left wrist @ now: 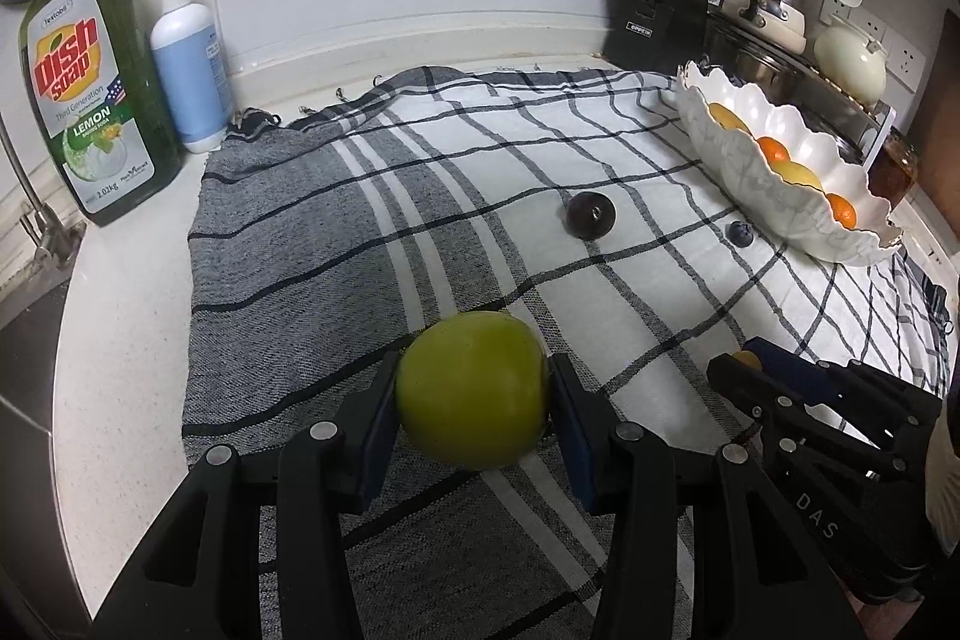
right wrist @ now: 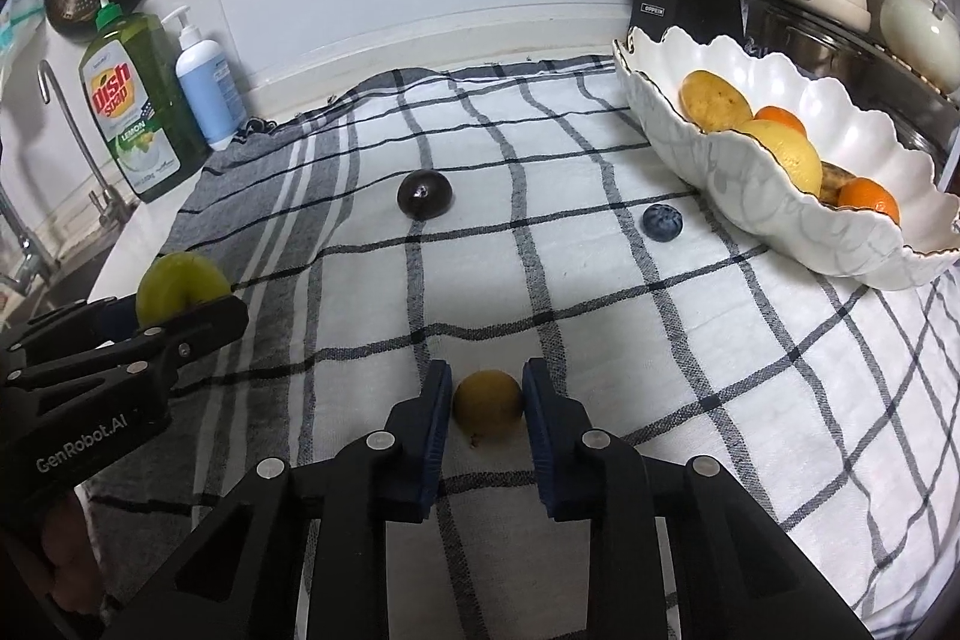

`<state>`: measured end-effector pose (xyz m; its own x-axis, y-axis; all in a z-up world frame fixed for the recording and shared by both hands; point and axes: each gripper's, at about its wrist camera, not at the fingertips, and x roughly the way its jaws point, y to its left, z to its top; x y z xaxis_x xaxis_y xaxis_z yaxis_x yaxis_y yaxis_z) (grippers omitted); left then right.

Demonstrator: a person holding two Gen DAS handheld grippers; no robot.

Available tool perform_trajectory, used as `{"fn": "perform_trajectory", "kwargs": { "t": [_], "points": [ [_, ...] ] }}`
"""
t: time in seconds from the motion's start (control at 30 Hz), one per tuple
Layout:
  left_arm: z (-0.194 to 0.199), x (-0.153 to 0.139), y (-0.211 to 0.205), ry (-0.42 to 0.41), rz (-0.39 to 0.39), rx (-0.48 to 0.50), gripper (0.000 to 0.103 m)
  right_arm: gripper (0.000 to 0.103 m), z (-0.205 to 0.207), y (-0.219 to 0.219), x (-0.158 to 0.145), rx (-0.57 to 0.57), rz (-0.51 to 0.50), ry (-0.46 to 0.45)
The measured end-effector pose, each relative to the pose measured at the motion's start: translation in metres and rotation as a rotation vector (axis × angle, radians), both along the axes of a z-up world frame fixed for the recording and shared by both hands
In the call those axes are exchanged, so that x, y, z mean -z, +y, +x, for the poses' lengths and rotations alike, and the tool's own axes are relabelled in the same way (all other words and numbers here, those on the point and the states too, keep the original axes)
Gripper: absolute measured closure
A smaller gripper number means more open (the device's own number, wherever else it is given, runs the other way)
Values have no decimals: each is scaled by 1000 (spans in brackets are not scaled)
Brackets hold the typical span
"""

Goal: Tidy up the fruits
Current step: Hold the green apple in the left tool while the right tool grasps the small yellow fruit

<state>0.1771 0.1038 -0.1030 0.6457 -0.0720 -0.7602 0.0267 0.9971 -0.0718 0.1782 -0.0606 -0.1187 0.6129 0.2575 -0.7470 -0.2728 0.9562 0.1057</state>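
Pale speckled stone bench [left wrist: 120, 340] carries a woven cotton cloth, grey one side and white with black check lines the other [right wrist: 630, 340], lying slightly rumpled. On the cloth's far right sits a glossy white ceramic bowl with a scalloped, gold-edged rim [right wrist: 780, 196], holding smooth yellow and orange fruits. Left hand-held gripper [left wrist: 474, 391]: black plastic arms, blue pads, jaws set about a fruit's width apart, pads pressed on both sides of a smooth round green apple [left wrist: 473, 388], over the grey part of the cloth. Right hand-held gripper [right wrist: 487, 400]: same build, jaws drawn narrow, pads against both sides of a small round dull-yellow fruit [right wrist: 487, 397], low over the white checked cloth; cannot tell if it is lifted clear. Loose on the cloth, mid-way back: a dark, glossy, near-black round plum [right wrist: 425, 195], and near the bowl a small matte blue blueberry [right wrist: 662, 222], well apart from each other. Back left on the bench: green translucent dish soap pump bottle [left wrist: 90, 100], beside it a white-and-blue pump bottle [left wrist: 186, 58]. Back right: black knife block [left wrist: 660, 4] against the white wall panel.
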Motion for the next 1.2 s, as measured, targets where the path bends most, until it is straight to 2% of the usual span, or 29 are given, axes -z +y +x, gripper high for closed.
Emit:
{"fn": "perform_trajectory", "kwargs": {
  "t": [0.2,0.77,1.2],
  "points": [
    [-1,-3,-1,-4,2,2,56,78,-3,0,-3,-2,3,-16],
    [-3,-23,-18,-37,7,35,56,78,-11,-17,-37,29,47,-83],
    [-2,-35,-18,-62,4,35,56,78,-19,-13,-59,14,13,-164]
  ]
}}
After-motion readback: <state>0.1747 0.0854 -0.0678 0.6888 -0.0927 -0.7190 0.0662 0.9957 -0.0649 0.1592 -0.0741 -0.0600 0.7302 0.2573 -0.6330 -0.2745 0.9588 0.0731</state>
